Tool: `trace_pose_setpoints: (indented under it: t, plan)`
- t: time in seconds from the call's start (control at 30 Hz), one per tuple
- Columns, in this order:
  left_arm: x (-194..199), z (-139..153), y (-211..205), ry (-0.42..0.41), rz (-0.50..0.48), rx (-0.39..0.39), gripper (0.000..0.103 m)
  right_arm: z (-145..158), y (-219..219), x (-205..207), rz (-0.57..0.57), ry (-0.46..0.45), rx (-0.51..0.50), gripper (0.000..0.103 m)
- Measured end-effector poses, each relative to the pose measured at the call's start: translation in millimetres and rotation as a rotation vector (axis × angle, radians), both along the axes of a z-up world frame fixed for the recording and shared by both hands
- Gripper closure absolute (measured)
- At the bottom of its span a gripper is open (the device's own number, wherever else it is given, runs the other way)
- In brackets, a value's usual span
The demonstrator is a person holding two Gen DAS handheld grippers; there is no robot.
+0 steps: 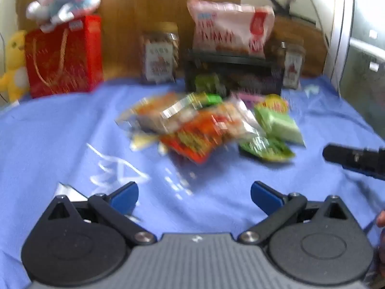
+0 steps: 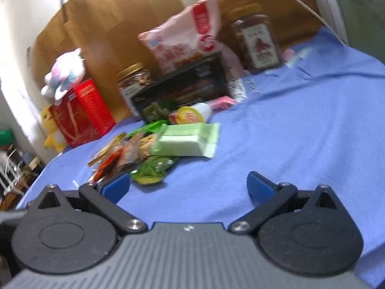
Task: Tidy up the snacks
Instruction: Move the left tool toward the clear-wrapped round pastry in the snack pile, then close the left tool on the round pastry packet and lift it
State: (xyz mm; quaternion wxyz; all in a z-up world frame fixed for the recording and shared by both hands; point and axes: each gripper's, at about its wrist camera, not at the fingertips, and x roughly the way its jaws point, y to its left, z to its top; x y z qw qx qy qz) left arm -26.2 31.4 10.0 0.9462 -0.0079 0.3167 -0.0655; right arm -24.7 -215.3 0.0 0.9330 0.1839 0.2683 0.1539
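Note:
A blurred heap of small snack packets (image 1: 197, 125) lies mid-table on the blue cloth (image 1: 60, 144): orange and red ones, a dark green one (image 1: 267, 148) and a pale green pack (image 1: 279, 122). Behind it stands a black basket (image 1: 231, 77) holding a large pink bag (image 1: 228, 33). My left gripper (image 1: 194, 195) hovers open, short of the heap, nothing between its fingers. In the right wrist view the heap (image 2: 134, 154) sits ahead to the left, with the pale green pack (image 2: 187, 139) and the basket (image 2: 182, 89) beyond. My right gripper (image 2: 187, 187) is open and empty.
Two snack jars (image 1: 160, 53) (image 1: 292, 65) flank the basket. A red gift bag (image 1: 63, 55) with a plush toy (image 1: 65, 0) on top stands at the back left, a yellow plush (image 1: 13, 65) beside it. The right gripper's black finger (image 1: 353, 157) shows at the right edge.

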Motion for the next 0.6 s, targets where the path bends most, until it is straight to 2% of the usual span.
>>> trace_pose_setpoints:
  t: [0.03, 0.13, 0.2, 0.3, 0.43, 0.5, 0.6]
  plan:
    - [-1.2, 4.6, 5.4, -0.034, 0.006, 0.006, 0.000, 2.4, 5.8, -1.1, 0.017, -0.020, -0.018, 0.002]
    - [0.4, 16.0, 20.9, -0.095, 0.009, 0.012, 0.000, 11.2, 16.6, 4.0, 0.087, -0.055, -0.046, 0.018]
    - [4.8, 22.3, 32.3, -0.114, 0.003, -0.002, 0.000, 16.3, 22.6, 12.2, 0.141, -0.055, -0.042, 0.037]
    - [17.2, 35.0, 52.1, -0.114, -0.011, -0.054, 0.000, 24.2, 36.1, 27.8, 0.227, -0.054, -0.036, 0.052]
    - [43.2, 38.2, 76.3, -0.054, -0.038, -0.179, 0.000, 35.4, 50.4, 56.8, 0.311, -0.052, -0.002, 0.059]
    - [63.0, 38.0, 89.0, -0.013, -0.027, -0.233, 0.003, 38.4, 58.0, 79.9, 0.346, -0.008, 0.047, 0.061]
    - [91.1, 36.8, 102.1, 0.017, -0.014, -0.263, 0.007, 38.4, 74.7, 107.3, 0.381, 0.057, 0.061, 0.060]
